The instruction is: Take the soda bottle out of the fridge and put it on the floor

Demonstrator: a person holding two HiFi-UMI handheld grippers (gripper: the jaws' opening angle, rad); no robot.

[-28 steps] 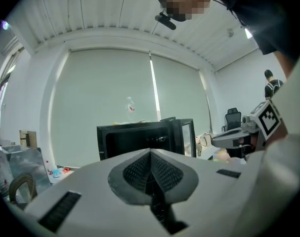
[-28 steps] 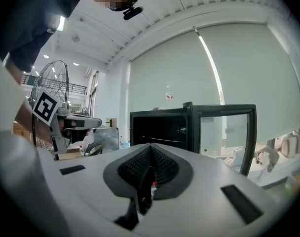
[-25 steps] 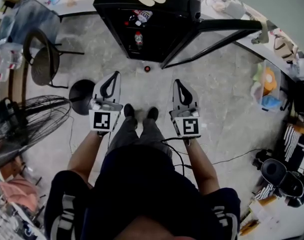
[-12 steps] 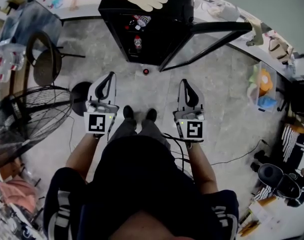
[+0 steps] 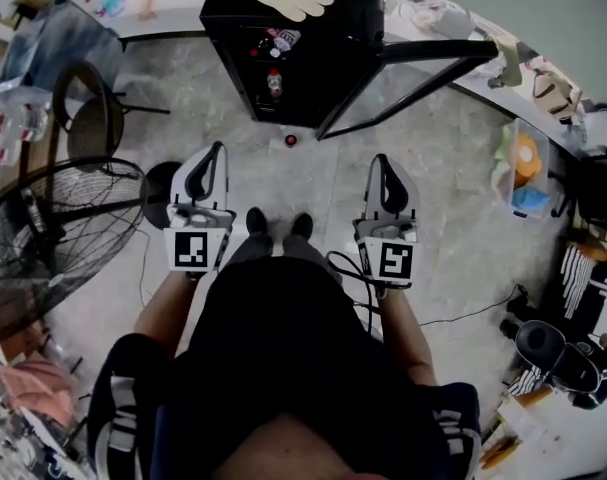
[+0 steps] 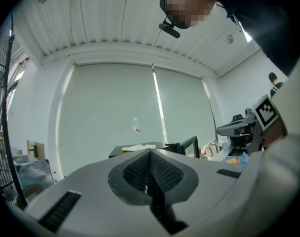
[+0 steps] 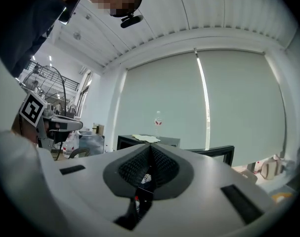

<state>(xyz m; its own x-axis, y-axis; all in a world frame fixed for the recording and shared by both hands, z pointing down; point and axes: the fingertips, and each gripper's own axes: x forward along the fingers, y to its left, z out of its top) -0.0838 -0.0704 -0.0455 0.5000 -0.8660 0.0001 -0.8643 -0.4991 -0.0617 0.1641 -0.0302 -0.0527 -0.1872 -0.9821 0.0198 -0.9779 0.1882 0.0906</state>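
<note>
Soda bottle (image 5: 274,83), small, dark, plastic w/ red cap & label: stands upright on a shelf inside the black mini fridge (image 5: 231,63), well ahead of both tools, roughly btw their lines. A 2nd bottle (image 5: 283,38) sits on the shelf above, so which one is the soda can't be fixed for sure. L gripper (image 5: 217,150): grey jaws pressed together, nothing in them, pointing level at the fridge. Glass door (image 5: 423,63) hangs open ahead of the R gripper (image 5: 382,160), whose jaws are also closed on nothing. Handling, prob.: light, fairly stiff if full, smooth & maybe damp from the cold, so slippery; round. Best pinch is across the mid body below the shoulder, not the cap. Jaws must spread first.
</note>
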